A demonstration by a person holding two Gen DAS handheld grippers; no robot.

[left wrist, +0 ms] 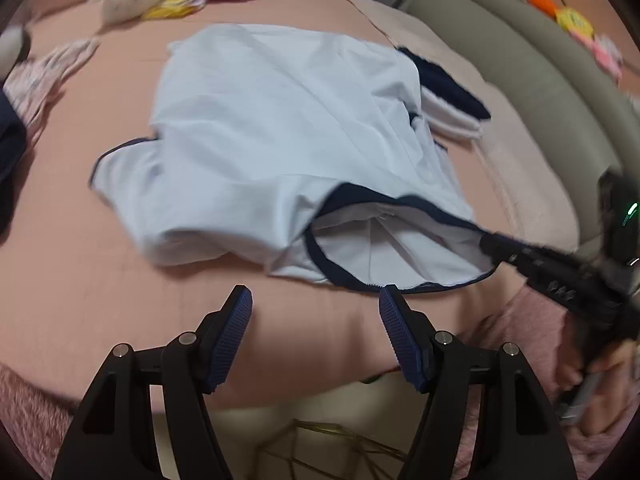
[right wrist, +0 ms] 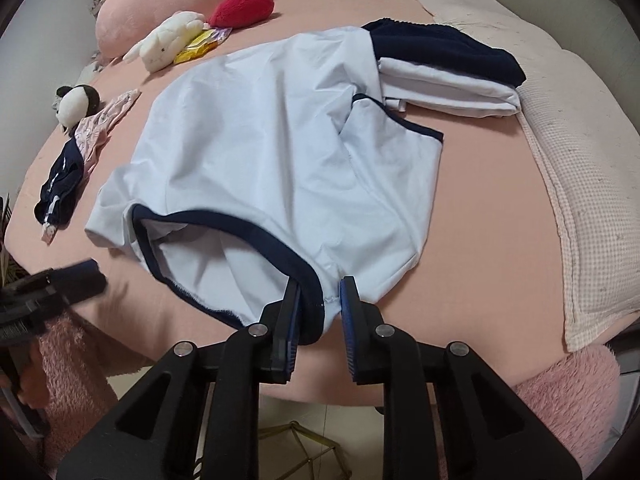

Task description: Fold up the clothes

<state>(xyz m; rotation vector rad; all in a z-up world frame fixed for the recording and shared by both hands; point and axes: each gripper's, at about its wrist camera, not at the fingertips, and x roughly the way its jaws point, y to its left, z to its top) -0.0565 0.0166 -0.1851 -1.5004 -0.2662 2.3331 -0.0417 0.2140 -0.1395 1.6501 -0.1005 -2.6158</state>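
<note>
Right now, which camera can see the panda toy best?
The right wrist view. The panda toy lies whole and fairly sharp near the far left edge of the bed, beside a pink garment. The left wrist view catches only a blurred black-and-white sliver of it at its left border.

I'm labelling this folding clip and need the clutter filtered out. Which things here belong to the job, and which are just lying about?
Part of the job:
- pale blue T-shirt, spread on the bed
- right gripper, at its navy collar
- left gripper, open
- folded stack
- navy garment, unfolded
- pink garment, unfolded

Lying about:
- white plush
- red plush
- panda toy
- yellow packet
- pink pillow
</note>
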